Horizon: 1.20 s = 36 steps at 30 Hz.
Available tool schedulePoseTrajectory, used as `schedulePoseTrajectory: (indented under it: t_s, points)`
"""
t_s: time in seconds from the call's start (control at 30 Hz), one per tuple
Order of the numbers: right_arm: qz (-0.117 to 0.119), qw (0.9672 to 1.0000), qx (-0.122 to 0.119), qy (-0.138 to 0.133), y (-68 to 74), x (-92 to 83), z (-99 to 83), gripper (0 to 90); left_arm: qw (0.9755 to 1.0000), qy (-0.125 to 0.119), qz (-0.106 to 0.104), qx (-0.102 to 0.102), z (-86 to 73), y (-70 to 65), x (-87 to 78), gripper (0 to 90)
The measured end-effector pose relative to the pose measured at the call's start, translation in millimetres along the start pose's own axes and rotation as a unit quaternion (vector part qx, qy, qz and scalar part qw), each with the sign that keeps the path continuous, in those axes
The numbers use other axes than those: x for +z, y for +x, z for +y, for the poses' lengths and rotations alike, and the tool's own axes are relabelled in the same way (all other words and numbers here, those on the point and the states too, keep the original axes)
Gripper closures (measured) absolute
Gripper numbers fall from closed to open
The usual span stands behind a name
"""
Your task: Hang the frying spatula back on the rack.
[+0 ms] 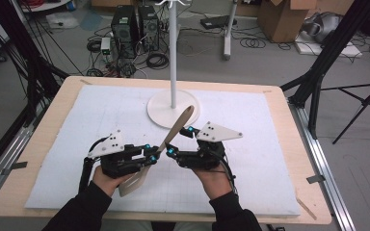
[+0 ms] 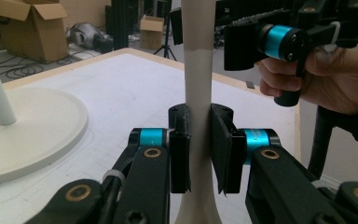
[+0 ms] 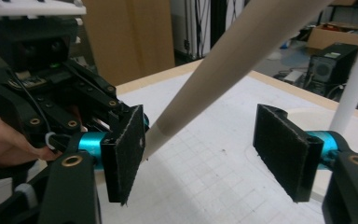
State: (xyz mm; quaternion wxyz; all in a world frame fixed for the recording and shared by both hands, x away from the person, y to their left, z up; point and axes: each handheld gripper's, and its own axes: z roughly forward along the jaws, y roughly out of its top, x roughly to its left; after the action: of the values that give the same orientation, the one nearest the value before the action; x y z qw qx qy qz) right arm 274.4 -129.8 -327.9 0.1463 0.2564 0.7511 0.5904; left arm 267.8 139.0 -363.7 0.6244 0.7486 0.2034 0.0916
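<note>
Clamping the spatula (image 1: 171,136) by its handle, the left gripper (image 1: 150,155) is holding it above the near middle of the white mat (image 1: 91,125), jaws pressed on both sides of the stem (clearest in the left gripper view). The handle is slanting up and away toward the stand (image 1: 173,108), the blade hanging near the left hand (image 1: 110,179). Just right of it, the right gripper (image 1: 180,141) is sitting with jaws apart, the handle passing between them; the pads are not pressing it.

A lab — 2 computer towers (image 1: 134,30), tangled cables (image 1: 156,60), cardboard boxes (image 1: 282,19) and black tripods (image 1: 366,103) surround the table (image 1: 43,139).
</note>
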Motion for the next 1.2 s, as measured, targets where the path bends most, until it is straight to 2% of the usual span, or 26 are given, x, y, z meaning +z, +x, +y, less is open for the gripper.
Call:
schedulePoseTrajectory:
  t_s: [0.1, 0.3, 0.43, 0.57, 0.63, 0.83, 0.97, 1.1, 1.2]
  points:
    - [0.009, 0.9999, 0.005, -0.003, -0.6, 0.0, 0.3, 36.8, 1.0, 0.002, -0.005, 0.003, -0.6, -0.9, 1.6, 77.7]
    - [0.033, 0.9994, 0.0, -0.012, -2.3, -1.9, 1.3, 46.2, 0.9998, -0.002, -0.015, 0.01, -0.9, -2.0, 3.4, 77.7]
    - [0.043, 0.9988, 0.008, -0.02, -3.2, -5.5, 2.0, 55.9, 0.9998, -0.004, -0.012, 0.015, -0.7, -3.7, 3.3, 77.7]
    - [0.051, 0.998, 0.025, -0.026, -4.1, -6.0, 3.0, 61.5, 0.9995, 0.002, -0.002, 0.031, 0.8, -6.5, 2.9, 77.6]
    - [0.057, 0.9975, 0.029, -0.028, -3.7, -5.4, 4.2, 63.5, 0.9992, 0.004, 0.003, 0.04, 1.6, -8.0, 2.7, 77.6]
    - [0.067, 0.9969, 0.033, -0.027, -1.2, -5.1, 7.9, 67.6, 0.999, 0.002, 0.001, 0.044, 2.7, -9.2, 2.0, 77.6]
    - [0.083, 0.9954, 0.039, -0.028, 0.3, -5.4, 12.1, 70.7, 0.9987, -0.001, -0.001, 0.052, 4.9, -10.1, 0.3, 77.5]
    - [0.103, 0.993, 0.049, -0.033, 0.3, -5.9, 15.1, 72.2, 0.9987, -0.006, -0.01, 0.049, 6.9, -10.3, -1.9, 77.4]
    - [0.11, 0.9923, 0.047, -0.033, 1.2, -6.0, 16.4, 72.8, 0.9989, -0.007, -0.017, 0.042, 7.0, -10.3, -1.7, 76.9]
